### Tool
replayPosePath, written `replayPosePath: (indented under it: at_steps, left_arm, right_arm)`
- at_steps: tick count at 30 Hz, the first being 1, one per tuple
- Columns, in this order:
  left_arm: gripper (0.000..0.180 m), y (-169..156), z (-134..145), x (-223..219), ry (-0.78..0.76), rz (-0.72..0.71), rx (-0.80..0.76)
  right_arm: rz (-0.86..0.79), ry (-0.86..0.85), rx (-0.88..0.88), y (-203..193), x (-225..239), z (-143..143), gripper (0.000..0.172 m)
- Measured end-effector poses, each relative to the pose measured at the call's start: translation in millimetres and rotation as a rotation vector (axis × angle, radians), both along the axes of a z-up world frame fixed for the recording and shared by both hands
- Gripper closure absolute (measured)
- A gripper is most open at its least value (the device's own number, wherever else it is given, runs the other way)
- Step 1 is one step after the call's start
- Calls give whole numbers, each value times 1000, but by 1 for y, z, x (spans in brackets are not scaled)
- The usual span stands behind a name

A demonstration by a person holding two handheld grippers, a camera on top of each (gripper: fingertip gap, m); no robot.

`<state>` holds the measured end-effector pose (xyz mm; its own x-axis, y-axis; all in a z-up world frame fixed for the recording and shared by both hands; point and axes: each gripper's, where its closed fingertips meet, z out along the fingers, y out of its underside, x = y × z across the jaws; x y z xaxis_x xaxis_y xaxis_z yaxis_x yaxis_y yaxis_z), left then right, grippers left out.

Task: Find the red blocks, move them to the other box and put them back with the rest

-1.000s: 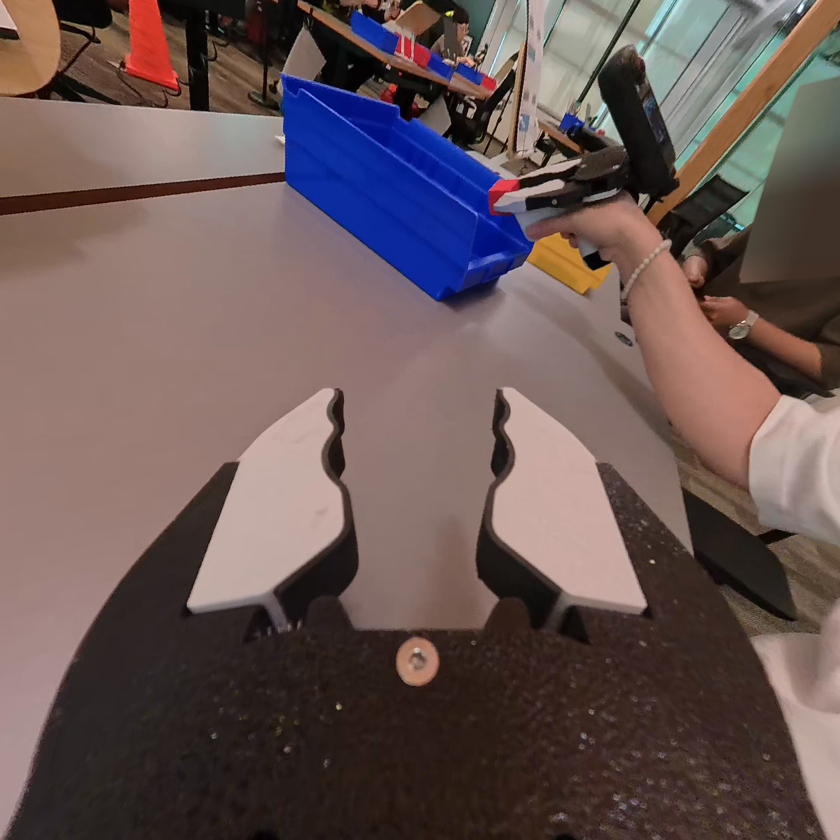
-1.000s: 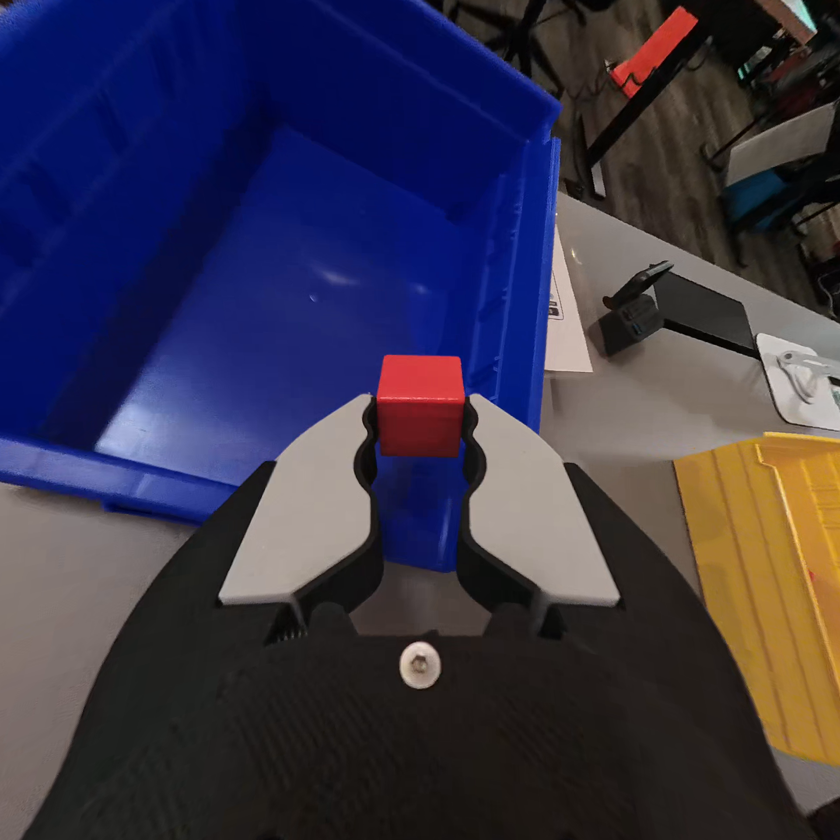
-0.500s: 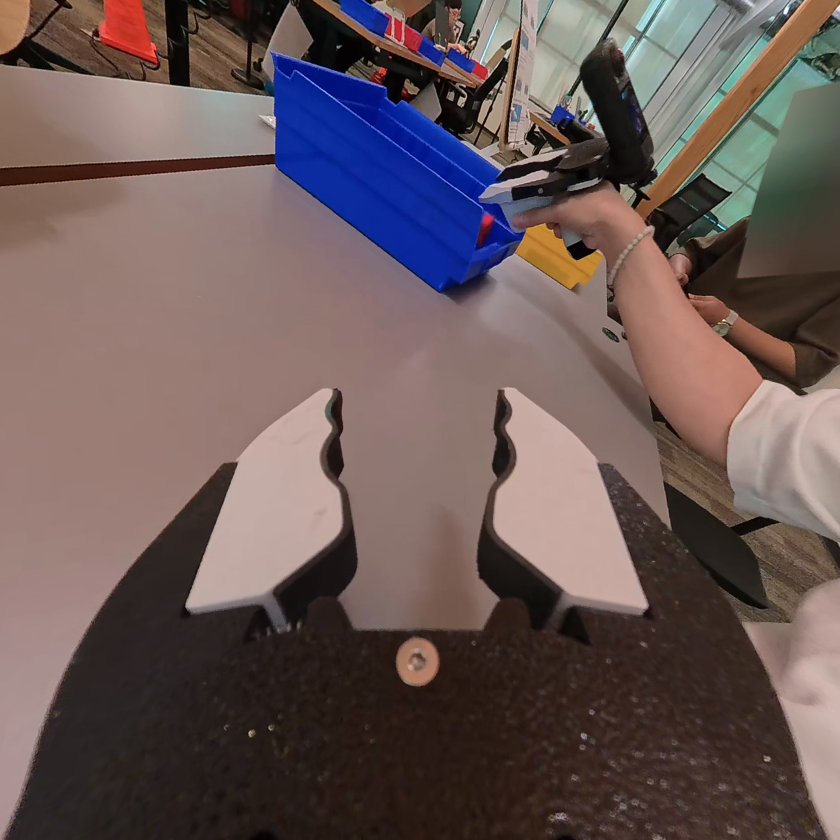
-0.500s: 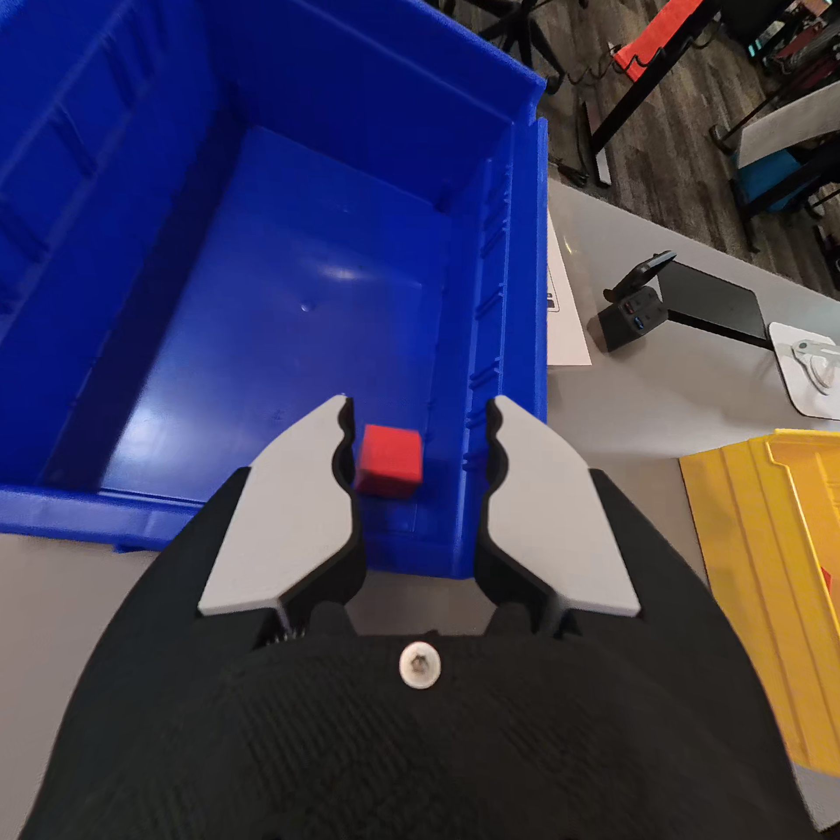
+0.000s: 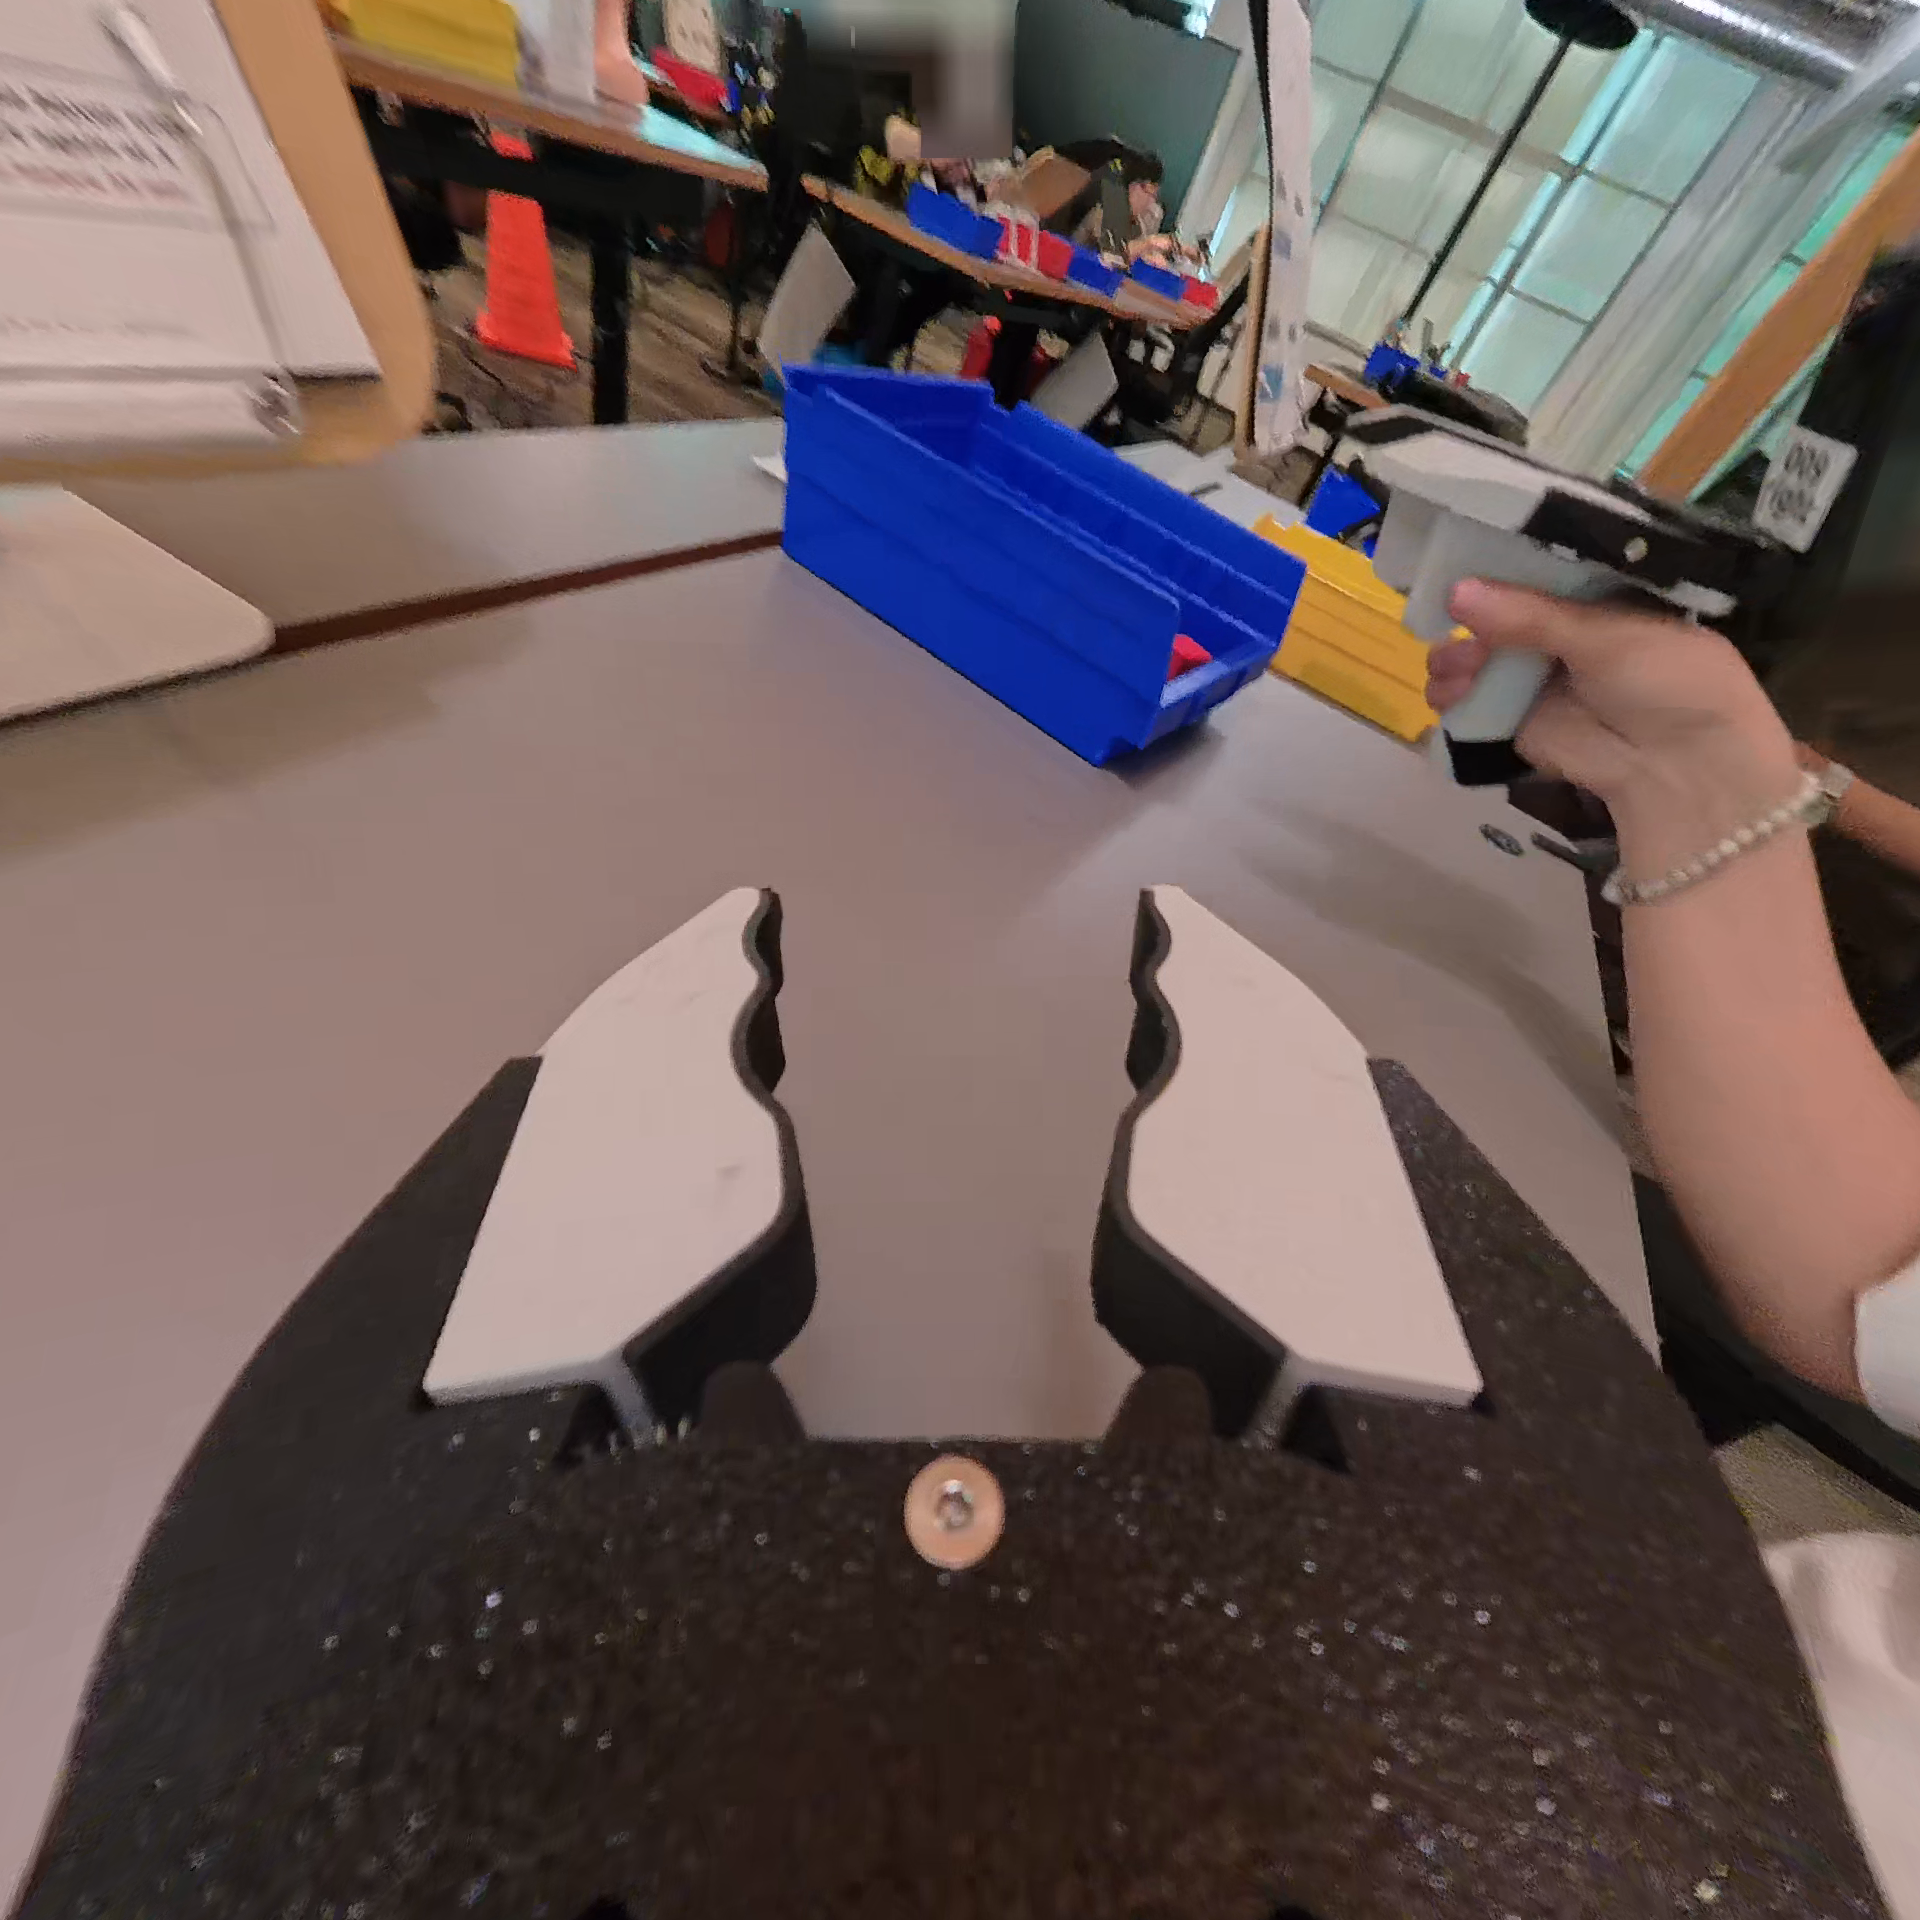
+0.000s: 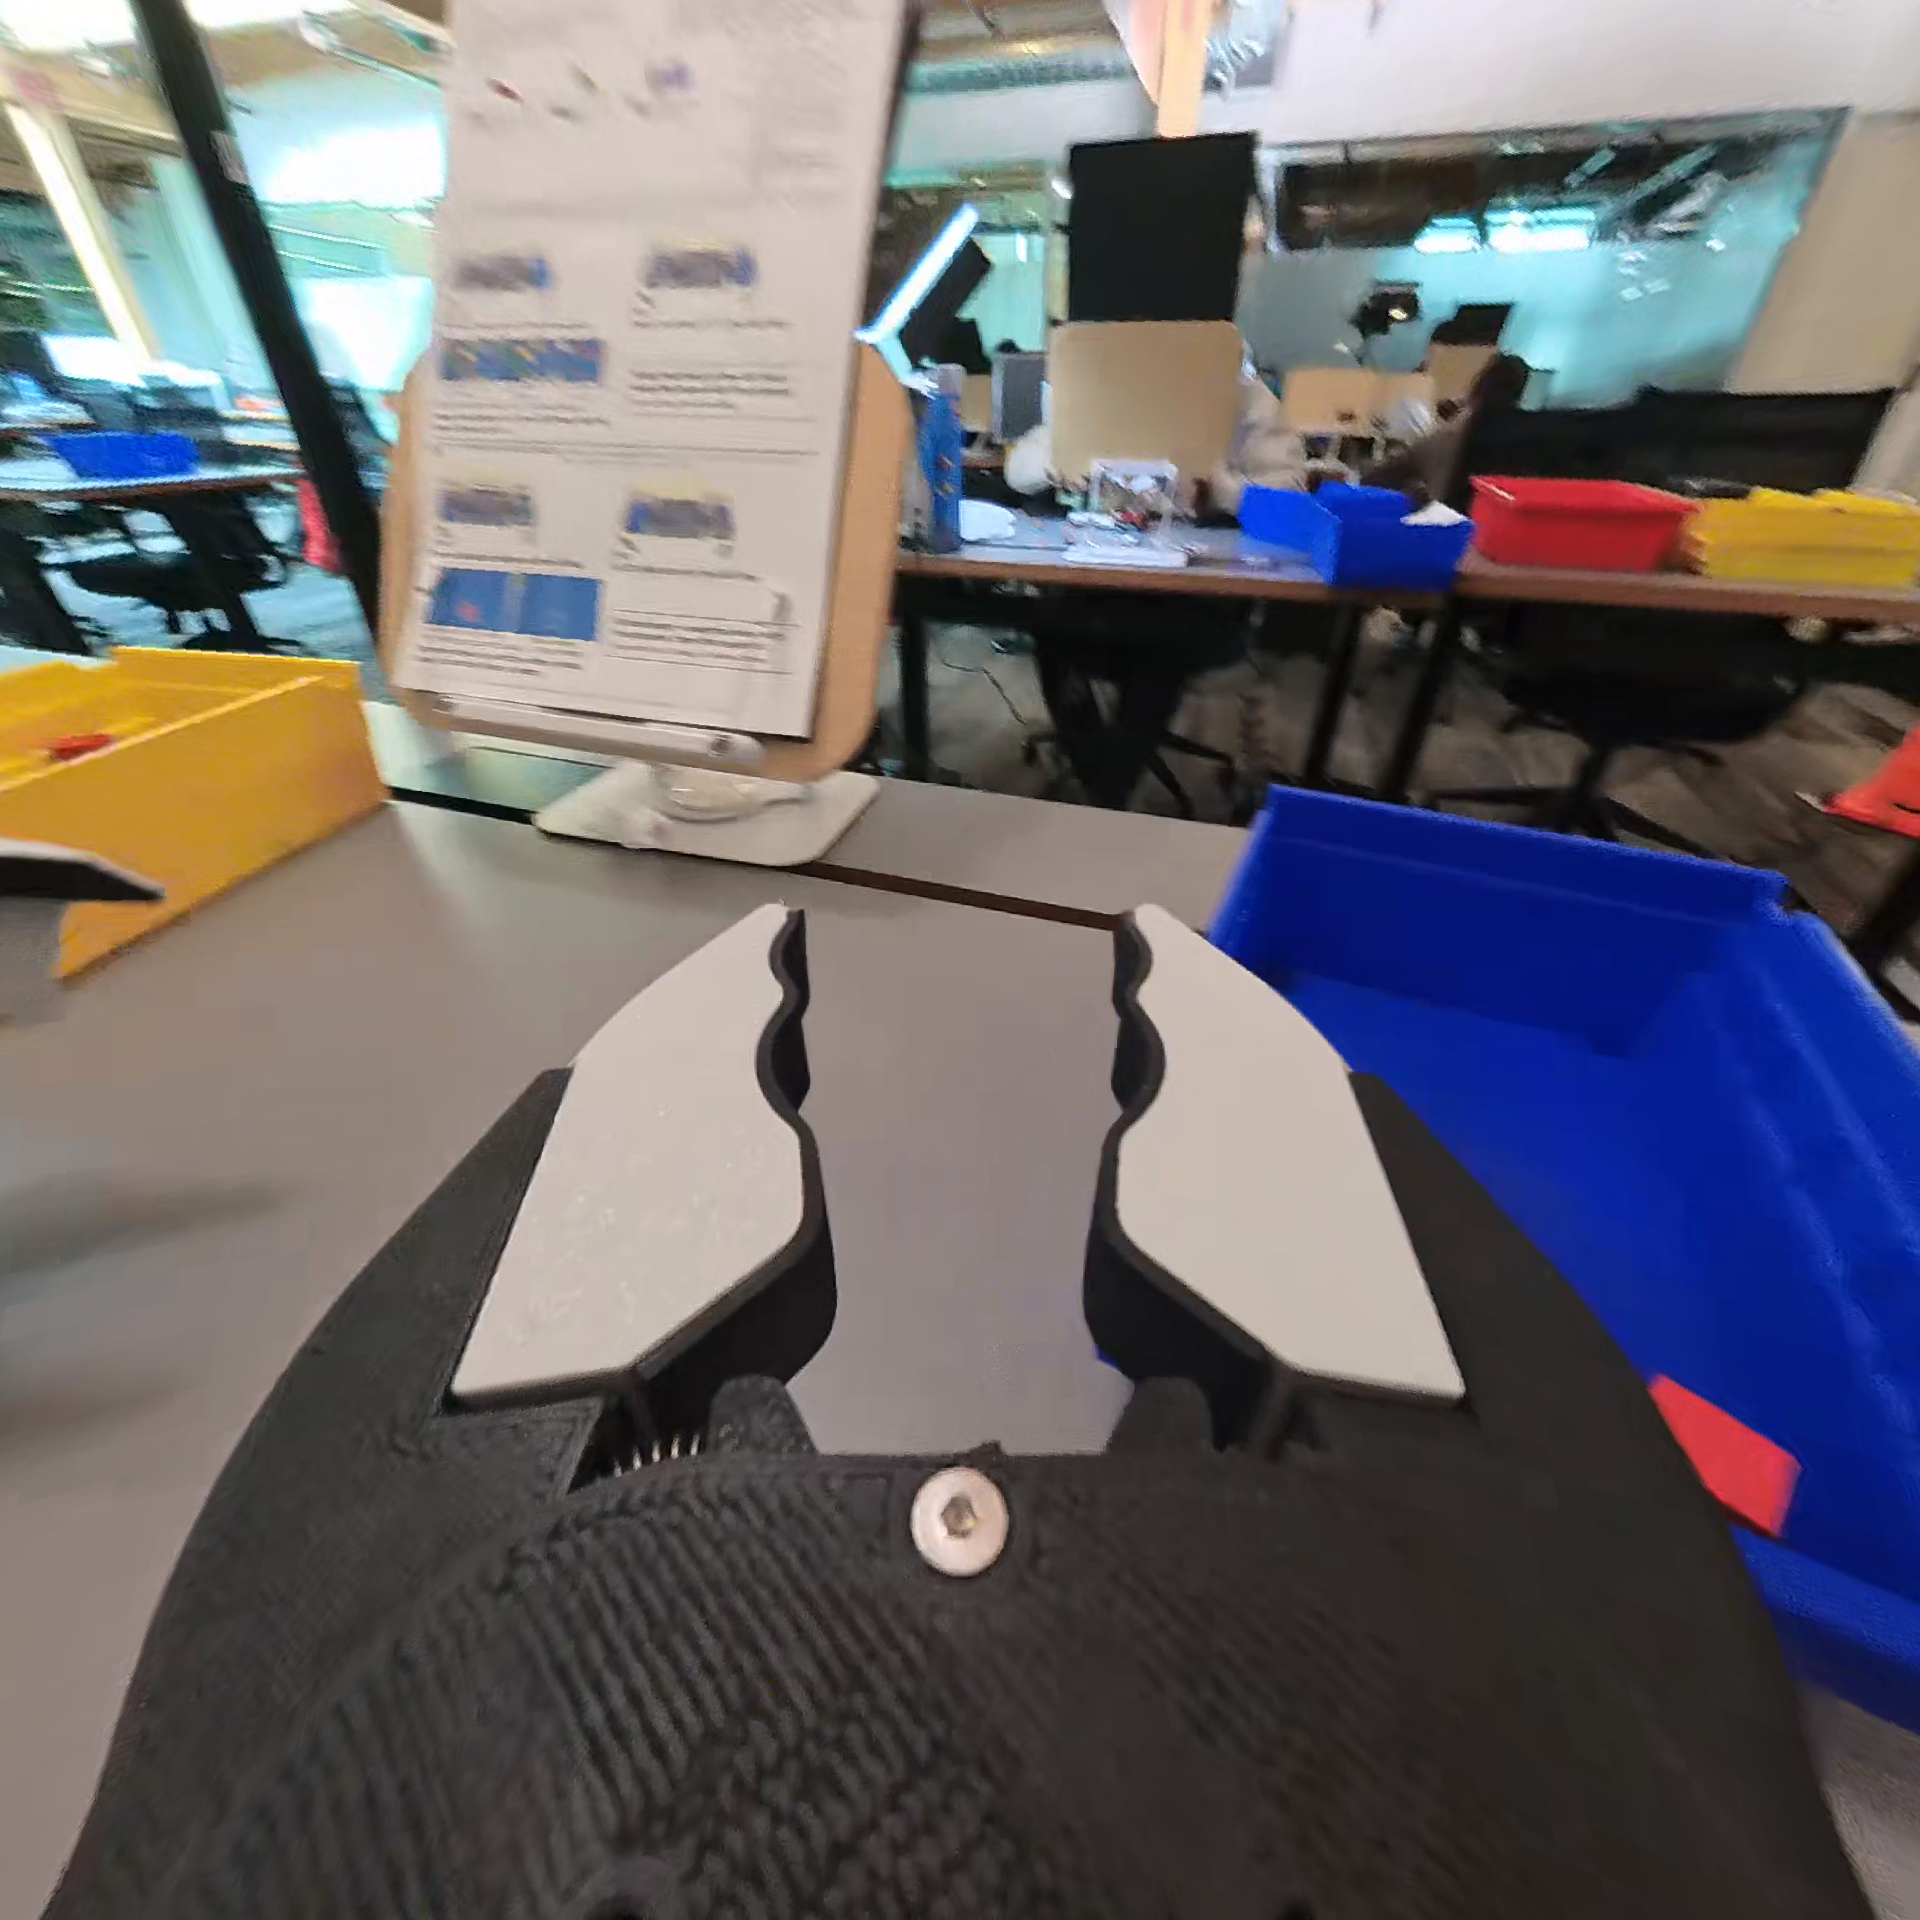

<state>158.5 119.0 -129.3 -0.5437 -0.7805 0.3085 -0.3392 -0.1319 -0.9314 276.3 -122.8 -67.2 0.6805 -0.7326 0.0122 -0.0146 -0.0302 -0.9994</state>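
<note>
the right gripper (image 6: 956,925) hangs with fingers spread and nothing between them, just left of the blue box (image 6: 1621,1049). a red block (image 6: 1720,1449) lies inside that box at its near end. the left gripper (image 5: 956,904), also spread and bare, hovers over the grey table (image 5: 520,831), well short of the box. beyond the box's left, the yellow box (image 6: 197,769) shows another red piece (image 6: 78,744); the next pick likely wants a level, centred approach there.

I see a smooth, matt grey tabletop (image 5: 520,831), a glossy blue plastic bin (image 5: 987,561), and my left gripper (image 5: 956,914) with its grainy black body and smooth pale fingers (image 5: 644,1143).
</note>
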Motion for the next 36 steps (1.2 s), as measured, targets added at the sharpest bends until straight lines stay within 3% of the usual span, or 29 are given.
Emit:
replayPosePath:
  at_steps: [4, 7, 10, 14, 18, 24, 29, 31, 36]
  left_arm:
    - [126, 61, 40, -21, -57, 182, -26]
    - [131, 143, 55, -39, -5, 412, 67]
    - [130, 227, 43, -55, 183, 596, 206]
    - [129, 293, -1, -59, 505, 674, 299]
    - [129, 310, -47, -49, 741, 637, 377]
    - [130, 315, -94, -36, 946, 598, 421]
    - [132, 316, -113, -31, 993, 610, 418]
    - [144, 315, -115, -28, 978, 616, 410]
    - [145, 318, -112, -30, 954, 612, 423]
  right_arm:
    - [46, -61, -27, 20, -20, 7, 115]
    - [48, -74, -41, 23, -23, 4, 116]
    - [67, -66, -38, 26, -21, 5, 117]
    - [71, -77, -17, 30, -21, 9, 117]
    - [94, -83, -41, 37, -26, 8, 117]
    - [115, -93, -50, 44, -31, 8, 118]
    - [120, -102, -85, 47, -33, 5, 118]
    - [128, -97, -90, 48, -33, 3, 118]
    - [146, -93, -85, 51, -36, 3, 118]
